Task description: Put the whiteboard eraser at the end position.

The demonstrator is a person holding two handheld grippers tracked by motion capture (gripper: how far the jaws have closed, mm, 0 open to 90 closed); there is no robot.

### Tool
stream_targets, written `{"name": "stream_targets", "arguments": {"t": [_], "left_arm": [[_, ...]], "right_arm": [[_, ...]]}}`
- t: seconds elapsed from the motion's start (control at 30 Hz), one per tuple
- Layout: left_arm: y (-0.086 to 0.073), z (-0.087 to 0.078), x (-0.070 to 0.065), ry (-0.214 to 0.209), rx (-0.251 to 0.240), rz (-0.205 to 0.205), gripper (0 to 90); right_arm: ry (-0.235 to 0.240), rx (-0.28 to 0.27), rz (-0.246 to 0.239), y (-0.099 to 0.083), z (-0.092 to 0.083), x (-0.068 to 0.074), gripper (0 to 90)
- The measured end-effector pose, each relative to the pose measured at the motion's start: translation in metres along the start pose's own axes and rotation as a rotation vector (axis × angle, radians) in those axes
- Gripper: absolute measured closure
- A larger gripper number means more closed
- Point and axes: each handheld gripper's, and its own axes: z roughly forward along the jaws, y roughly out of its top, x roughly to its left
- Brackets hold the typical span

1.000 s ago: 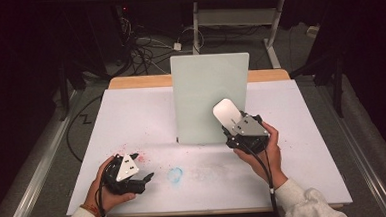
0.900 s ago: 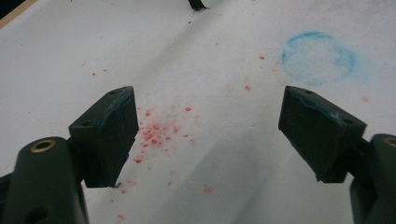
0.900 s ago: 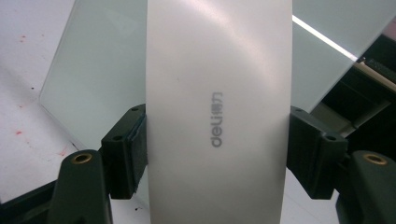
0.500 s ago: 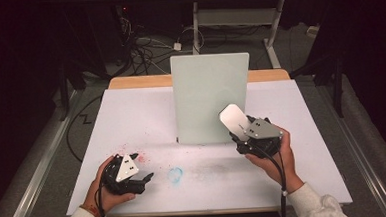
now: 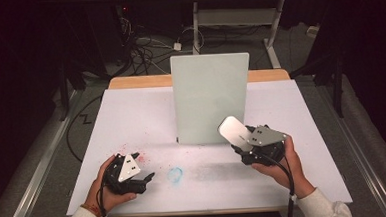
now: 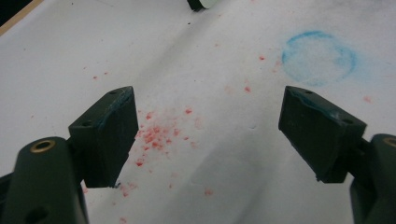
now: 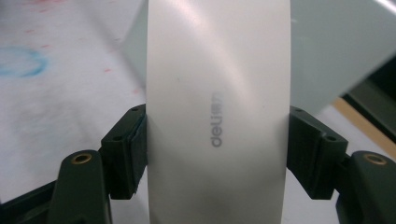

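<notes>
A pale upright board [image 5: 211, 97] stands on the white table sheet [image 5: 131, 116]. My right gripper [image 5: 242, 142] is shut on a flat white eraser-like block [image 5: 231, 130] marked "deli" [image 7: 217, 93], held just in front of the board's lower right corner. In the right gripper view both pads [image 7: 130, 149] press on the block's sides, and my right gripper [image 7: 217, 154] points at the board [image 7: 336, 46]. My left gripper [image 5: 145, 179] rests at the front left, open. In the left gripper view its jaws [image 6: 208, 135] stand wide apart over bare sheet.
A blue chalky ring [image 5: 175, 174] [image 6: 318, 58] marks the sheet between the hands. Red specks [image 5: 136, 156] [image 6: 156, 135] lie by the left gripper. The wooden table edge [image 5: 139, 81] shows behind the sheet, with cables and dark floor beyond.
My right hand has carried the white block to the right and a little toward the table's front, off the board's face. The left hand has stayed put.
</notes>
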Motion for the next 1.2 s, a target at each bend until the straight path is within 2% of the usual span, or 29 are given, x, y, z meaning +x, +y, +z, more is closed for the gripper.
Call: {"name": "stream_targets", "arguments": {"t": [0.03,0.17,0.23,0.33,0.37,0.47,0.63,0.7,0.73,0.8,0.9,1.0,1.13,1.17,1.2], "left_arm": [[0.000,0.000,0.000,0.000,0.001,0.001,19.3],[0.000,-0.001,0.001,0.003,0.001,0.001,19.3],[0.000,-0.001,0.000,0.003,0.003,0.000,19.3],[0.000,0.000,0.000,0.000,0.006,0.004,19.3],[0.000,0.000,0.000,-0.001,0.008,0.005,19.3],[0.000,0.000,0.000,0.001,0.007,0.004,19.3],[-0.001,0.000,0.000,-0.002,0.011,0.004,19.3],[0.000,0.000,0.000,-0.002,0.011,0.004,19.3],[0.000,0.000,0.000,-0.002,0.011,0.003,19.3],[-0.001,0.001,0.000,-0.004,0.011,0.004,19.3],[0.000,0.001,0.000,-0.005,0.012,0.006,19.3],[0.000,0.001,0.000,-0.005,0.015,0.008,19.3],[0.000,0.002,-0.001,-0.006,0.015,0.008,19.3],[0.000,0.002,0.000,-0.007,0.015,0.007,19.3],[0.000,0.002,0.000,-0.007,0.014,0.006,19.3]], "right_arm": [[0.053,0.011,-0.028,0.000,0.001,0.002,31.0],[0.175,0.052,-0.133,0.002,0.008,0.011,31.0],[0.227,0.089,-0.178,0.002,0.015,0.016,31.0],[0.302,0.126,-0.209,0.003,0.024,0.022,31.0],[0.314,0.131,-0.200,0.004,0.026,0.024,31.0],[0.383,0.156,-0.217,0.005,0.033,0.027,31.0],[0.480,0.205,-0.271,0.005,0.047,0.033,30.9],[0.508,0.233,-0.291,0.005,0.052,0.037,31.0],[0.510,0.237,-0.287,0.006,0.053,0.041,30.9],[0.522,0.250,-0.311,0.007,0.055,0.042,30.9],[0.531,0.239,-0.308,0.008,0.056,0.044,30.9],[0.520,0.220,-0.308,0.006,0.057,0.046,30.6],[0.512,0.205,-0.273,0.001,0.060,0.046,30.3],[0.500,0.190,-0.258,0.000,0.060,0.047,30.5],[0.507,0.170,-0.244,0.000,0.058,0.045,30.7]]}}
